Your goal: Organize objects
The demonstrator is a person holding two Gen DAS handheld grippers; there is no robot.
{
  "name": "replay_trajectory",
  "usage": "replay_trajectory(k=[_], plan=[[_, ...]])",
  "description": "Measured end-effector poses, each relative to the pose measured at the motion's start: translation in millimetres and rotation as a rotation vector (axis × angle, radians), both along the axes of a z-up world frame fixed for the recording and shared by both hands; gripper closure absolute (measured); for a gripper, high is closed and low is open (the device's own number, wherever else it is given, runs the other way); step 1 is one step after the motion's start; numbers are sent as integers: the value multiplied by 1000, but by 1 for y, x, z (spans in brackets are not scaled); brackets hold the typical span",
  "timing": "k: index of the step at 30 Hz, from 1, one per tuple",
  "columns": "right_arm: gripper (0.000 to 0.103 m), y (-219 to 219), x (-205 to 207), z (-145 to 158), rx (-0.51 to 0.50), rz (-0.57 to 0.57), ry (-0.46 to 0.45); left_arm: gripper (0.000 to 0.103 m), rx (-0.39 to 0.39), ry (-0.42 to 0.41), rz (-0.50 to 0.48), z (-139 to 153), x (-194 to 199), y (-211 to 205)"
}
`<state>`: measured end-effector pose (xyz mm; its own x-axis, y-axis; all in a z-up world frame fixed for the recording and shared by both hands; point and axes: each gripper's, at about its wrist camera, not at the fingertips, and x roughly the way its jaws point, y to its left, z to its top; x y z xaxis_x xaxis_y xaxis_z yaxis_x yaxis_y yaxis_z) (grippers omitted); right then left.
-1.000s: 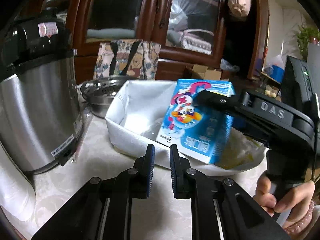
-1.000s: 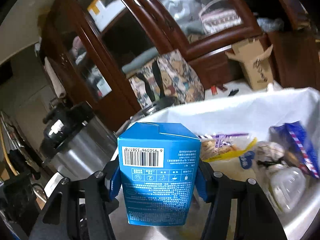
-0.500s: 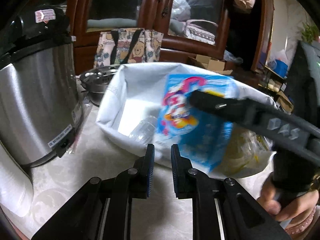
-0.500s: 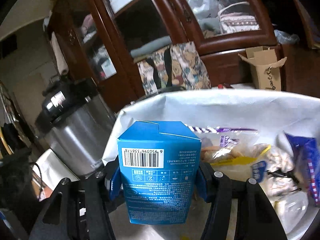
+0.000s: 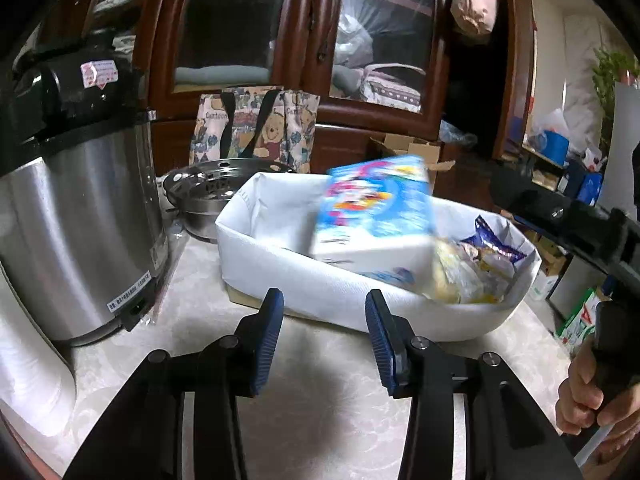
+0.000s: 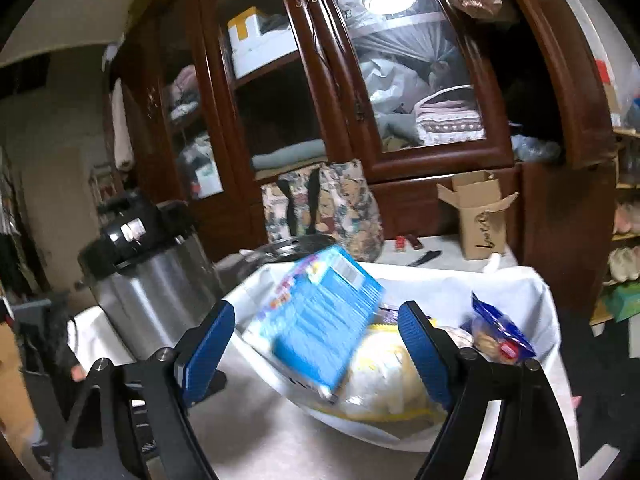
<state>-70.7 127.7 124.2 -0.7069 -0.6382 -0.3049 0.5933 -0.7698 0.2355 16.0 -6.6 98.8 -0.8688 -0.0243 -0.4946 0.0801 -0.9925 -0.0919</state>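
A: Where is the blue box (image 6: 320, 328)?

B: Tilted and blurred, between the 2 blue pads of the right gripper (image 6: 316, 344) but touching neither. Its lower end sits in the white basket (image 6: 536, 304), just ahead of the fingertips, leaning on a yellow-edged snack bag (image 6: 384, 380).

A: So the right jaws have let go?

B: They stand wide and are opening; the pads press on nothing.

A: And the left gripper (image 5: 324, 336)?

B: Its jaws are opening too, partly spread, with only bare marbled tabletop (image 5: 320, 400) between them. The basket's near wall lies just beyond its tips (the box shows there as a blurred blue-and-white shape above the rim).

A: What else is nearby?

B: A steel pressure cooker (image 5: 80, 220) to the left gripper's left, a perforated metal bowl (image 5: 216, 196) behind the basket, and a hand (image 5: 596, 396) gripping the right tool's handle at the far right.
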Motion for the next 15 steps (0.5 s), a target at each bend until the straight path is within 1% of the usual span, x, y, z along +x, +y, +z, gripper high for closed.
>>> replay_trajectory(k=[3,6,11,15], plan=[[20,-4,0,-5,39,-4,-15,61,-31,-14,-18,-1,1,5],[20,-4,5,-9,68,-9,-11,61,-34,-14,-20,0,2,5],[20,6,21,-9,78,-32,31,61,-15,15,-24,5,7,2],[20,14,26,-11,83,-45,30,58,-25,54,-15,9,13,3]])
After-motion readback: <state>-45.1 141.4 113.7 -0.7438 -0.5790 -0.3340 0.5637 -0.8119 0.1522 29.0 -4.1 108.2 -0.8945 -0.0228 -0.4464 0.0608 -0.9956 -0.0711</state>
